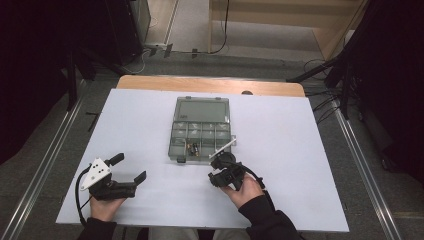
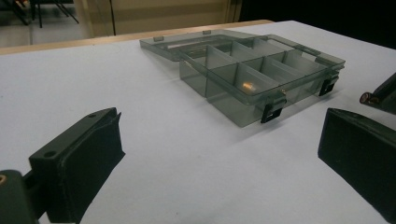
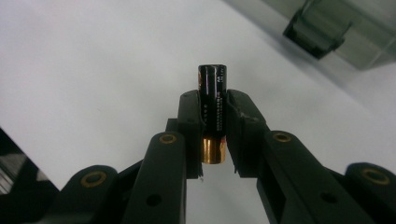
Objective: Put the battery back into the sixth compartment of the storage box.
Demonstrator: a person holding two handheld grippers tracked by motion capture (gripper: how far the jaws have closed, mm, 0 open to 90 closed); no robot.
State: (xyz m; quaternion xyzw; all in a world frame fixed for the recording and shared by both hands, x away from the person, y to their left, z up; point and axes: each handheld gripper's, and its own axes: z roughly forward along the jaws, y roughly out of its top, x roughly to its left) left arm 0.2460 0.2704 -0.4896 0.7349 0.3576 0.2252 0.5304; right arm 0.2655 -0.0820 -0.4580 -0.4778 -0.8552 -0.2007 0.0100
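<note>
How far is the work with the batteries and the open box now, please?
Done: the organizer box lies open, with at least one battery in a compartment. In hand: the right hand-held gripper clamps another battery near the box. Left: placing it. The left hand-held gripper is open.

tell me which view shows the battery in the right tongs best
The right gripper view: the battery stands close up, clamped between the right tongs, black body and copper end clear. The high view hides it at the right tongs; the left gripper view catches just its tip at the right edge.

Grey floor [image 1: 190, 62], floor cables [image 1: 320, 95], dark surroundings
</note>
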